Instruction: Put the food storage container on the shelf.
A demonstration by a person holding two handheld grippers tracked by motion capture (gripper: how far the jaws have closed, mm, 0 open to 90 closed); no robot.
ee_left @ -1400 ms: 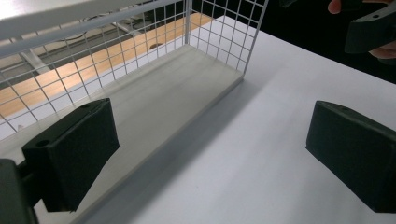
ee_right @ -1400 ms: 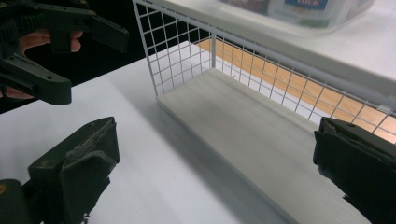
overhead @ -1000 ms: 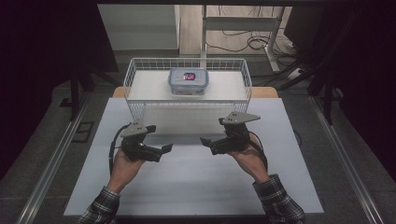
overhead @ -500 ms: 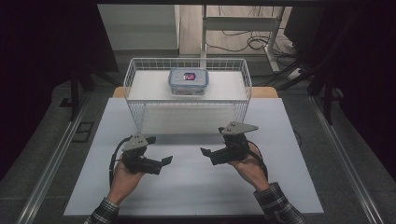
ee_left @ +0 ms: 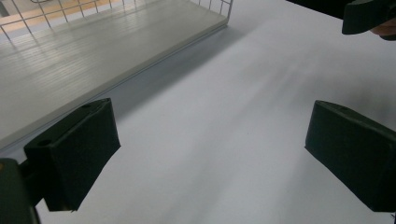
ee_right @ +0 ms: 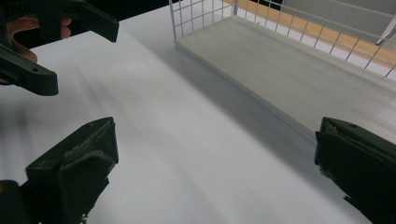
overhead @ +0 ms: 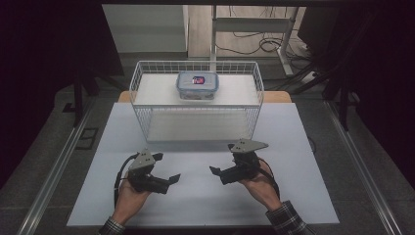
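A white wire basket (overhead: 195,127) stands at the far middle of the white table (overhead: 195,205). Inside it, near the back wall, sits a clear lidded plastic box (overhead: 197,85) with a blue rim and something red and blue inside. My left gripper (overhead: 172,179) hovers low over the table in front of the basket, its jaws wide apart and empty (ee_left: 210,154). My right gripper (overhead: 214,171) faces it from the right, also open and empty (ee_right: 215,168). Their tips point toward each other, a short gap apart. The basket's near corner (ee_right: 201,23) shows in the right gripper view.
The basket floor is a pale board (ee_left: 93,51). Dark floor and a metal rail (overhead: 54,166) flank the table. Desk legs and cables (overhead: 254,44) lie beyond the basket.
Both hands have drawn back from the basket toward the table's near edge and dropped lower. Both grippers stay open.
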